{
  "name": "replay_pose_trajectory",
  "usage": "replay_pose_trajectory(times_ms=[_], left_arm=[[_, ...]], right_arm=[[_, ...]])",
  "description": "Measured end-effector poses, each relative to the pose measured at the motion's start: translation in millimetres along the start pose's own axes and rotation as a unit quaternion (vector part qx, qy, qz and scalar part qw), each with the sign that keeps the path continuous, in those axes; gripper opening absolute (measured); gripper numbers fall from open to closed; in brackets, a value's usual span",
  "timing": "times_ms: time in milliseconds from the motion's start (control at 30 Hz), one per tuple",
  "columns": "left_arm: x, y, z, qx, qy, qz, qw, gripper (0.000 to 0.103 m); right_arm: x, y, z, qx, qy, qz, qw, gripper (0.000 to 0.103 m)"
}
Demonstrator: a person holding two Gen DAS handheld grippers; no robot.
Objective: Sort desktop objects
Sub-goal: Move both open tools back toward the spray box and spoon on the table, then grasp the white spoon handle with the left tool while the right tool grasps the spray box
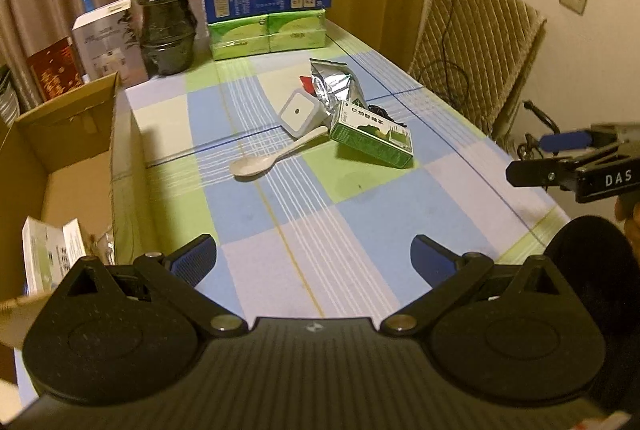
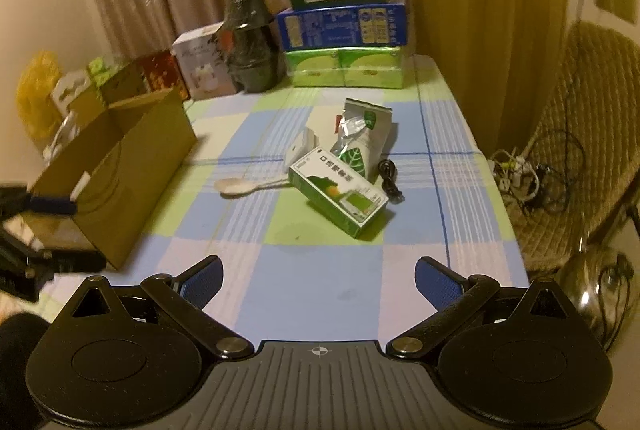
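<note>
Green medicine box (image 2: 339, 196) lies with unreadable print; both grippers, left (image 1: 314, 256) and right (image 2: 318, 280), "DAS"-marked, gape empty.

The right tool (image 2: 318, 286), its blue pads spread wide and empty, hangs above the near end of the checked counter (image 2: 320, 294), with a green box (image 2: 340, 198), white spoon (image 2: 244, 186), foil pouch (image 2: 360, 138) and black cable (image 2: 390, 178) clustered farther off, and an open cardboard box (image 2: 128, 166) at left.

At the left wrist view's left edge the carton (image 1: 60, 134) is cut off. The cable (image 2: 389, 179) hides behind the green box (image 1: 372, 140) there. Right wrist view's left edge blurs, perhaps the other gripper (image 2: 52, 206).
</note>
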State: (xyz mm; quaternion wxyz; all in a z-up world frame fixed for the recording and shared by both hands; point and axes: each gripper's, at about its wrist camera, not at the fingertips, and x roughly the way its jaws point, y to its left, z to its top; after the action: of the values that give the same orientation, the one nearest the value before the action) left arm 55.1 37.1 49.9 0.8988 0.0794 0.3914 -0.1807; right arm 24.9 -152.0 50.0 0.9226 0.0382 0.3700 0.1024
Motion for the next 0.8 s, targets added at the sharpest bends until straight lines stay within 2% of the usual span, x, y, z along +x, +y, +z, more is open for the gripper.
replay_pose_trajectory(times_ms=[133, 267, 467, 600, 800], left_arm=[[15.1, 4.3, 12.2, 0.03, 0.005, -0.004, 0.9995, 0.101], [33.6, 9.0, 24.8, 0.06, 0.009, -0.006, 0.9981, 0.101], [71.5, 16.1, 46.7, 0.113, 0.025, -0.004, 0.9932, 0.1], [97.9, 20.8, 60.7, 0.144, 0.044, -0.012, 0.9885, 0.098], [134.7, 22.1, 78.7, 0.205, 0.076, -0.038, 0.9751, 0.093]], right_arm=[[15.4, -1.3, 10.4, -0.059, 0.015, 0.003, 0.998, 0.1], [39.6, -4.9, 20.5, -0.129, 0.036, 0.011, 0.991, 0.1], [84.8, -9.5, 28.4, -0.239, 0.065, 0.047, 0.968, 0.099], [115.1, -15.7, 35.8, -0.271, 0.081, 0.058, 0.957, 0.099], [155.2, -20.9, 51.5, -0.304, 0.101, 0.061, 0.945, 0.098]])
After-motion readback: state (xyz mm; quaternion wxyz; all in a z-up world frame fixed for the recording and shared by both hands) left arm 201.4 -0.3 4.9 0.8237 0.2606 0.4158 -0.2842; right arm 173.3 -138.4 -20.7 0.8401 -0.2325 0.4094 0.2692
